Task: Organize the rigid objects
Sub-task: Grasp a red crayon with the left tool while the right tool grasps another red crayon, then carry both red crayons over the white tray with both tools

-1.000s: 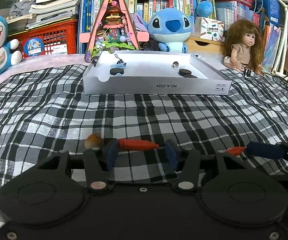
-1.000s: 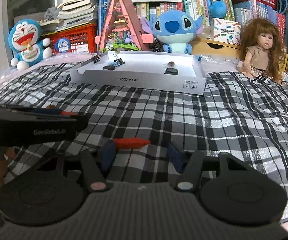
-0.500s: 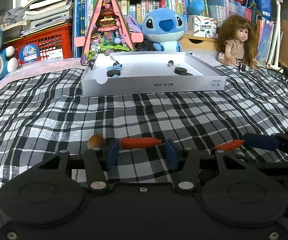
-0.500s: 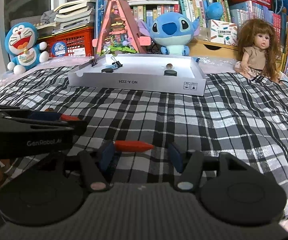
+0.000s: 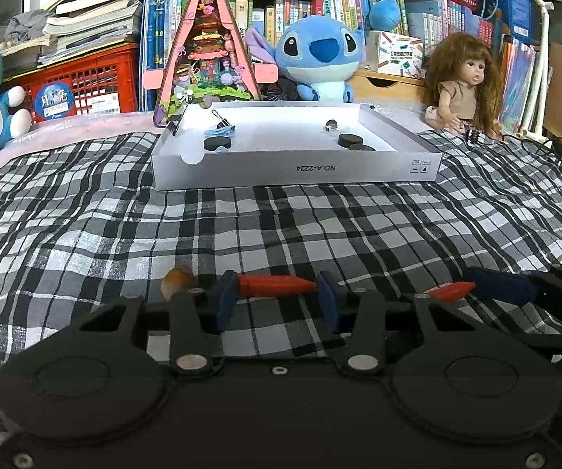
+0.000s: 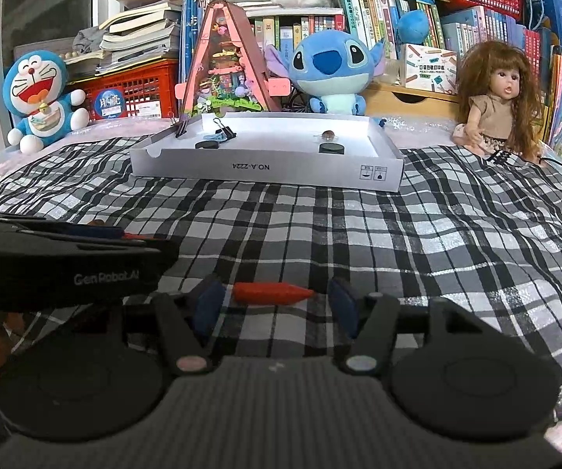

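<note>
Little has shifted since a second ago: the small brown nut-like piece (image 5: 177, 282) lies where it did, on the bed's plaid cover (image 5: 320, 226) towards the near edge, left of middle.

It sits just outside the left gripper (image 5: 277, 297), beside its left finger. We judge it hard, light and rounded, likely to roll on the soft cover or squirt from the pads, so we would pinch it low, across its widest part.

That gripper's jaws are closing, still spread, with only an orange pointed tip (image 5: 277, 285) across the gap, seemingly the finger's own. The right gripper (image 6: 277, 301) is closing too, spread and empty alike.

Towards the far edge stands the white box (image 5: 296, 170), already holding black discs (image 5: 217, 143) and a binder clip (image 5: 222, 123).
</note>
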Motion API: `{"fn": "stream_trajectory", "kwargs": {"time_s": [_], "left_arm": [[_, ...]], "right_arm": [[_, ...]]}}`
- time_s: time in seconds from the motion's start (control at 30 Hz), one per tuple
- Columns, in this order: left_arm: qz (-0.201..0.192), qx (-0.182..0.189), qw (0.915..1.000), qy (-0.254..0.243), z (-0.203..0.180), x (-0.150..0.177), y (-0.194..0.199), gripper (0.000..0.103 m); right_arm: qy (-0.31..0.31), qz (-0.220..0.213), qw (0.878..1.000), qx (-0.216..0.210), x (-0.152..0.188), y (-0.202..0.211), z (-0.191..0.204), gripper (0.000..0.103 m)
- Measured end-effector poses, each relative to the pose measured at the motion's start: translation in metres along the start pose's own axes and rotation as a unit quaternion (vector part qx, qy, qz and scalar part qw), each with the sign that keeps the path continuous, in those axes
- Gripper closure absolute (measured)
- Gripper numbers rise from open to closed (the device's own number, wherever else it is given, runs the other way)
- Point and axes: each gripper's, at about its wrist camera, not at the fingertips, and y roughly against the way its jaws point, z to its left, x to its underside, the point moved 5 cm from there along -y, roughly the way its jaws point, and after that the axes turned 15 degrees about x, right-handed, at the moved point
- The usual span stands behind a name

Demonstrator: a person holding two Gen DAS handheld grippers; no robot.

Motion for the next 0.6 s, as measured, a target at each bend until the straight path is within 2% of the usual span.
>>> {"fn": "stream_trajectory", "kwargs": {"time_s": [0.03, 0.1, 0.17, 0.6], "left_arm": [[-0.001, -0.001, 1.0000, 0.001, 0.000, 0.000, 0.001, 0.061], [-0.002, -0.003, 1.0000, 0.003, 0.000, 0.000, 0.002, 0.061], [-0.003, -0.004, 1.0000, 0.004, 0.000, 0.000, 0.002, 0.061], [-0.014, -0.003, 0.9999, -0.003, -0.003, -0.014, 0.009, 0.061]], "right_arm": [[0.000, -0.001, 1.000, -0.001, 0.000, 0.000, 0.000, 0.038], [0.000, -0.002, 1.000, 0.000, 0.000, 0.001, 0.000, 0.052], [0.000, -0.004, 1.000, 0.002, 0.000, 0.001, -0.001, 0.055], [-0.017, -0.001, 1.000, -0.009, -0.008, 0.000, -0.009, 0.056]]}}
